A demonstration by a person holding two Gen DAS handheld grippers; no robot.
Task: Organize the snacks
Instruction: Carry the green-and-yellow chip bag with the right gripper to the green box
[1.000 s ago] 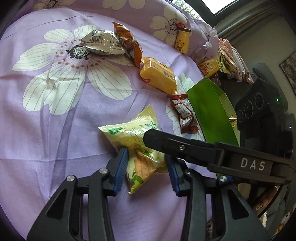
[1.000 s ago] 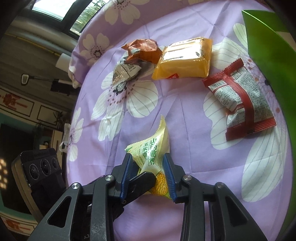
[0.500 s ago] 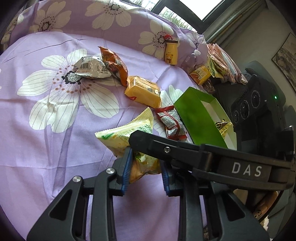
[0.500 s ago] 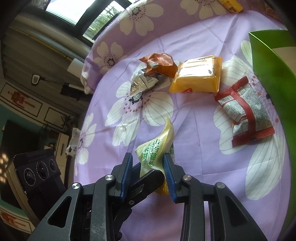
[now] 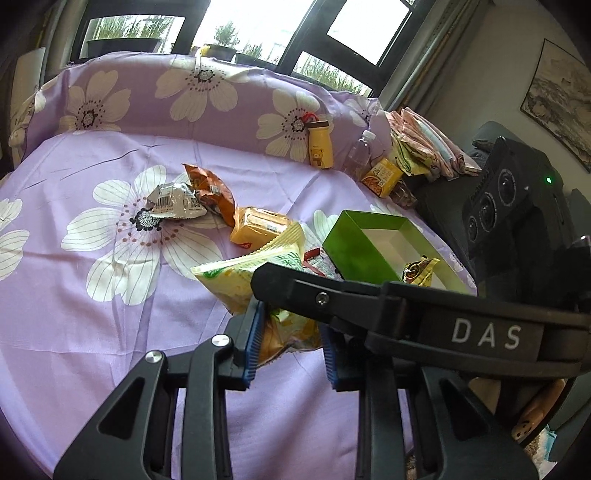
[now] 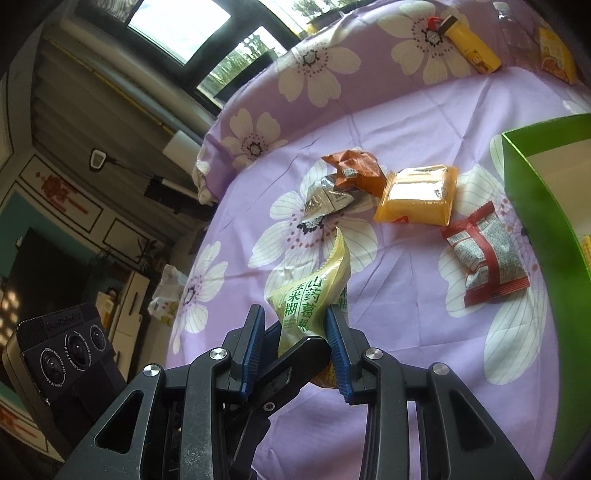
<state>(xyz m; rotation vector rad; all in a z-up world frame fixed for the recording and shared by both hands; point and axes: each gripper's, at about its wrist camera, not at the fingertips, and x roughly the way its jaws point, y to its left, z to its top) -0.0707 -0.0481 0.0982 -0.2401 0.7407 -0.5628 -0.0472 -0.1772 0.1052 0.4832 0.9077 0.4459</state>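
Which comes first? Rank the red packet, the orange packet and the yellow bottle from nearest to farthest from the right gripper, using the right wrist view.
1. Red packet, right, beside the green box.
2. Orange packet, farther up the cloth.
3. Yellow bottle, top, by the cushion.

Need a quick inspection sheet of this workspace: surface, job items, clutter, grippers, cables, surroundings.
Surface: purple floral cloth, wrinkled, running up a padded back.
Job's things: yellow-green snack bag held off the cloth; orange packet, red packet, silver packet and brown packet loose on the cloth; green box open, one small wrapper inside.
Clutter: yellow bottle, clear bottle, small yellow carton, stacked pouches at the far edge.
Grippers: left gripper and right gripper both clamped on the snack bag.
Cables: nothing seen.
Surroundings: windows, framed picture.
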